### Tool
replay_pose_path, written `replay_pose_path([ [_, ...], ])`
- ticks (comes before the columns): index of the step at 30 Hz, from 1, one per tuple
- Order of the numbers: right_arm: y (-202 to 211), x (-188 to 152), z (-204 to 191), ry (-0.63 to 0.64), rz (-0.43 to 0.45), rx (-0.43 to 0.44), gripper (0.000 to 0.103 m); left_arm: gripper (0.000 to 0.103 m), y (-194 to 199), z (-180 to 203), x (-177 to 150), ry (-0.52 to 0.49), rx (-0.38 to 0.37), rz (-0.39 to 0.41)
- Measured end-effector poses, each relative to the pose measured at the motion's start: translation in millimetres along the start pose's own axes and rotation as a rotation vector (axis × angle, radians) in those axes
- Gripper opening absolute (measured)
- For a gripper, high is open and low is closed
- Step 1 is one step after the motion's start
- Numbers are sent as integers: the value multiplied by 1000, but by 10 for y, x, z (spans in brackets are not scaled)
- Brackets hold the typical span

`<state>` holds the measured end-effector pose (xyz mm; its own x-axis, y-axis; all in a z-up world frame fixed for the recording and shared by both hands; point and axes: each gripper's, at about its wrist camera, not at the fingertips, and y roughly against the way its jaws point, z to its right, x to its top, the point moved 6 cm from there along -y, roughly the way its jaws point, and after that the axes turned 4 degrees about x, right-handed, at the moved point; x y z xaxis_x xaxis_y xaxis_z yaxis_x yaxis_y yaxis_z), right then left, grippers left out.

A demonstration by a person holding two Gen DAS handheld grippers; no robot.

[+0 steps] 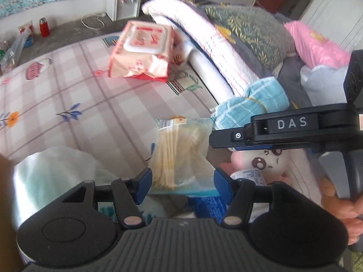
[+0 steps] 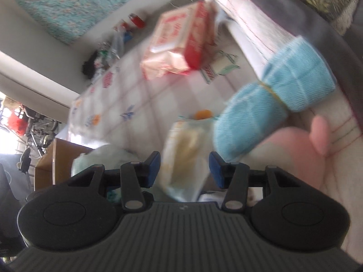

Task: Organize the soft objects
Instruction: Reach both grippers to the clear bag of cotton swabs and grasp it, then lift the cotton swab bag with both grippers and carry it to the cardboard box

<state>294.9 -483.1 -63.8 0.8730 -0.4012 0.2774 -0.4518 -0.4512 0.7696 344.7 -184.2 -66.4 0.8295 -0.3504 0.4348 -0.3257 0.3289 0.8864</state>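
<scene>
Right now both grippers hover over the bed (image 1: 68,95) with their jaws spread wide and nothing between them. The left gripper (image 1: 181,182) points at the bag of cotton swabs (image 1: 179,154), which lies on the checked sheet near the bed's near edge; the right gripper (image 2: 185,168) frames the same bag (image 2: 186,158) from a tilted angle.

Just beside the bag, toward the pillows, sits the rolled blue towel (image 1: 251,104), leaning on the white folded blanket (image 1: 211,43). The pink wipes pack (image 1: 143,49) rests further up the sheet.

The risk appears to be collision: both claws converge on one small bag. Its slick plastic would likely slide or crumple, and a careless closing could catch the towel instead. The right view is blurred, so exact clearance cannot be judged.
</scene>
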Motion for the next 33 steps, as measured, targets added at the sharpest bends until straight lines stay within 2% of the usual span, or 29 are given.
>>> replay_pose_path([
  [3, -100, 63, 101, -14, -22, -5, 47, 62, -178, 70, 46, -14, 2, -35],
  [8, -162, 151, 13, -14, -57, 11, 50, 63, -411, 69, 96, 4, 31, -86],
  [15, -286, 107, -92, -11, -132, 28, 54, 68, -582, -46, 160, 30, 55, -116],
  [19, -365, 118, -105, -25, -133, 20, 54, 73, -667, -133, 181, 72, 50, -145],
  [25, -465, 175, -114, -66, -137, 29, 54, 74, -780, -198, 223, 102, 55, -161],
  [27, -487, 182, -102, -76, -133, 35, 54, 71, -806, -203, 236, 110, 56, -162],
  [33, -556, 210, -80, -105, -127, 45, 54, 47, -730, -164, 292, 117, 61, -112],
])
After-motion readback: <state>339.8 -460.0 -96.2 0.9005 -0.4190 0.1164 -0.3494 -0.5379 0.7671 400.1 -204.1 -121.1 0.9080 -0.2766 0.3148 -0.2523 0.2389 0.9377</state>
